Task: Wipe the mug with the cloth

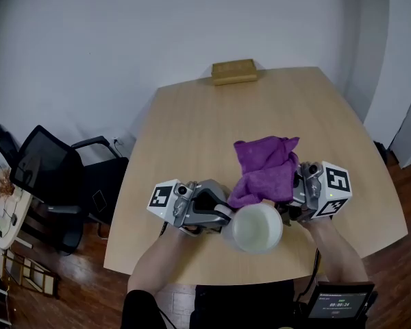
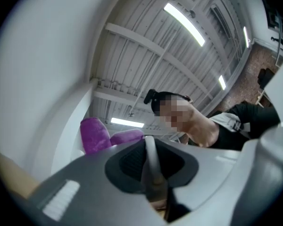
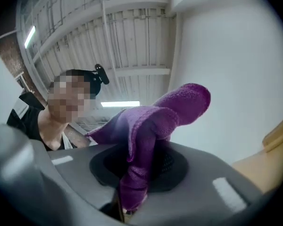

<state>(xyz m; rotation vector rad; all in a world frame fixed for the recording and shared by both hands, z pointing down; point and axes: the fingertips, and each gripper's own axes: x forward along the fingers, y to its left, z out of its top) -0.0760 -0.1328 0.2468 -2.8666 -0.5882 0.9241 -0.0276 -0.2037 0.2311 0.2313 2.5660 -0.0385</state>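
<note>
Purple cloth (image 1: 266, 166), white mug (image 1: 255, 228), pale tan table (image 1: 205, 125), black chair (image 1: 49, 170), mustard-yellow block (image 1: 234, 71), dark brown floor (image 1: 89, 283).

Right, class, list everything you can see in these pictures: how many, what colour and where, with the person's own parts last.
mug: one, white, over the table's near edge, in the left gripper
cloth: one, purple, bunched just behind the mug, in the right gripper
table: one, light wood, centre
block: one, tan, table's far edge
office chair: one, black, left of the table
small screen: one, dark, bottom right
left gripper: one, grey with marker cube, shut on the mug
right gripper: one, grey with marker cube, shut on the cloth
forearms: two, one behind each gripper
</note>
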